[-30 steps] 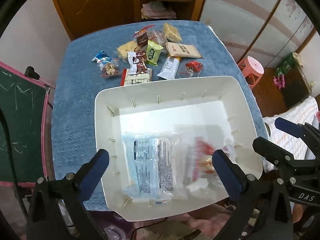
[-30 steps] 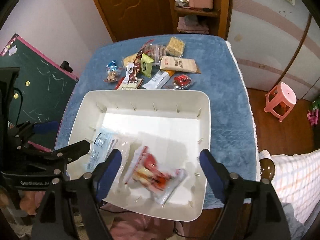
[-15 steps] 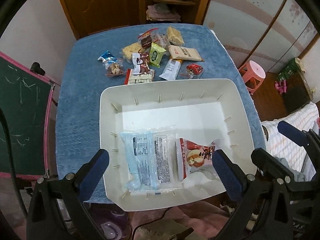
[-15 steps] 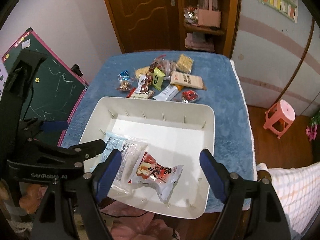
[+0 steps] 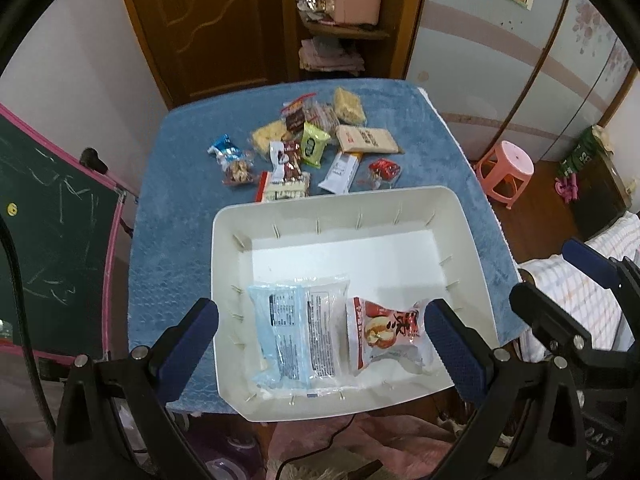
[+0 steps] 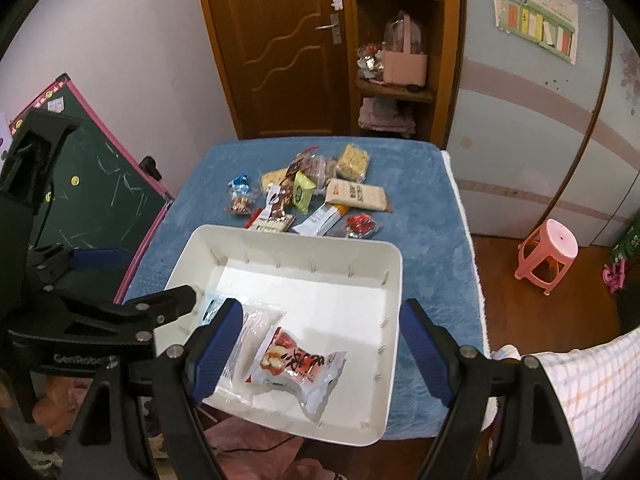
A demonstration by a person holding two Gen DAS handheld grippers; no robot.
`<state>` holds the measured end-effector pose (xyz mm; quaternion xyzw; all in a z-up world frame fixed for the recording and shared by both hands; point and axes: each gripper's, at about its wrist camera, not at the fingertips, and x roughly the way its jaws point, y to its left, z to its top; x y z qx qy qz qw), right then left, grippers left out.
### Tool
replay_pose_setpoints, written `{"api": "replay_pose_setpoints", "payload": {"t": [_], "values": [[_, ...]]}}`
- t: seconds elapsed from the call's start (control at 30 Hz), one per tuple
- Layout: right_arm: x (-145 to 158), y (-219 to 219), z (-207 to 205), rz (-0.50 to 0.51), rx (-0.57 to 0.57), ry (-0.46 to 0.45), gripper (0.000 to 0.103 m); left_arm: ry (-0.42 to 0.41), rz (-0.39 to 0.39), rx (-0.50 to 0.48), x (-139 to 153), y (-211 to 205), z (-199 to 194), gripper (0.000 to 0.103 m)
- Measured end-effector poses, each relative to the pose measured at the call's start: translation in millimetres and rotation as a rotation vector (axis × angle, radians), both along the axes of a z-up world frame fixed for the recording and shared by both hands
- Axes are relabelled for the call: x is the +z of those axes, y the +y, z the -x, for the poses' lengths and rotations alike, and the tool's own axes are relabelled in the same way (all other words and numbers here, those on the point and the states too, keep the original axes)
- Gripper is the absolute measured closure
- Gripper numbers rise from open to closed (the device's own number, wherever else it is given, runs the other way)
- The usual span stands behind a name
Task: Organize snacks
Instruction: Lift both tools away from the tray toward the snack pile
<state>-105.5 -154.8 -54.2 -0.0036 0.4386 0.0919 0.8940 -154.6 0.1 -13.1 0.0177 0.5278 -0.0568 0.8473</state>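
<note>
White bin (image 5: 224, 264), near end of blue-covered surface (image 5: 172, 216): holds two packets only, a pale blue one (image 5: 296, 332) and a red-printed one (image 5: 390, 330), side by side against the near wall. Far half of bin floor bare.
Loose snack pile (image 5: 312, 152): about a dozen packets beyond the bin's far rim, unsorted; most of the job judged outstanding.
Left gripper (image 5: 320, 336): spread wide, empty, above bin.
Right gripper (image 6: 318, 344): spread wide, empty.
Surface edges right and left of pile: open cloth, room to approach.
</note>
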Motion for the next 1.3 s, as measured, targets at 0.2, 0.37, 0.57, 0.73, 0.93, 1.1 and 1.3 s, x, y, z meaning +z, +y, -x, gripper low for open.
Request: {"api": "replay_pose_setpoints", "payload": {"t": [0.2,0.37,0.57,0.73,0.93,1.1,1.3], "values": [[10.2,-12.1,-2.4,-0.01,-0.035,-0.033,0.022,-0.068,-0.014,0.012,22.8,-3.7,5.6,0.001],[20.4,-20.9,-9.4,-0.037,-0.052,-0.051,0.022,-0.135,-0.016,0.027,44.4,-3.3,9.4,0.001],[33.3,-24.5,-21.8,-0.056,-0.065,-0.082,0.022,-0.229,-0.059,0.053,73.6,2.1,2.9,0.0],[45.0,-23.8,-36.5,-0.066,-0.074,-0.108,0.022,-0.275,-0.052,0.086,94.9,15.0,-15.7,0.001],[66.2,-23.4,-59.3,-0.064,-0.088,-0.159,0.022,-0.284,0.008,0.077,117.6,31.9,-52.8,0.001],[79.7,-19.0,-82.4,-0.037,-0.1,-0.196,0.022,-0.32,0.012,0.065,135.4,40.1,-83.0,0.001],[90.5,-10.7,-127.2,0.011,-0.113,-0.224,0.022,-0.361,-0.017,0.053,147.4,46.6,-125.8,0.001]]}}
